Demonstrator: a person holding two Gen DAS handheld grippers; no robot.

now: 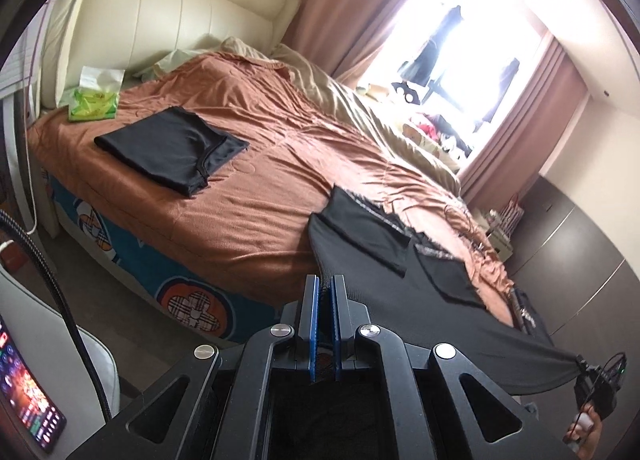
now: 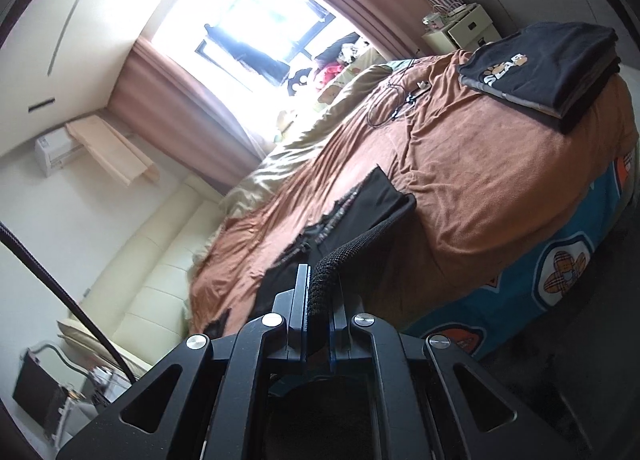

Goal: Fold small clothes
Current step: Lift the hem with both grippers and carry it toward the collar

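Both grippers are clamped on one black garment (image 1: 400, 292): the left gripper (image 1: 325, 292) has its blue pads together on an edge of the cloth, and the right gripper (image 2: 320, 292) pinches a thick ribbed hem, which bulges up between its jaws. In the left wrist view the right gripper (image 1: 596, 384) also shows, with the cloth stretched taut toward it. The garment hangs partly off the near edge of the bed (image 1: 248, 196) while its far part lies on the brown cover. The step in hand looks like spreading the piece out before folding — next it must be drawn level and laid flat on the cover, free of creases. Farther up the bed lies a folded black shirt (image 1: 172, 148), beyond it a green tissue pack (image 1: 94, 102); toward the foot sits a folded stack (image 2: 548, 64).
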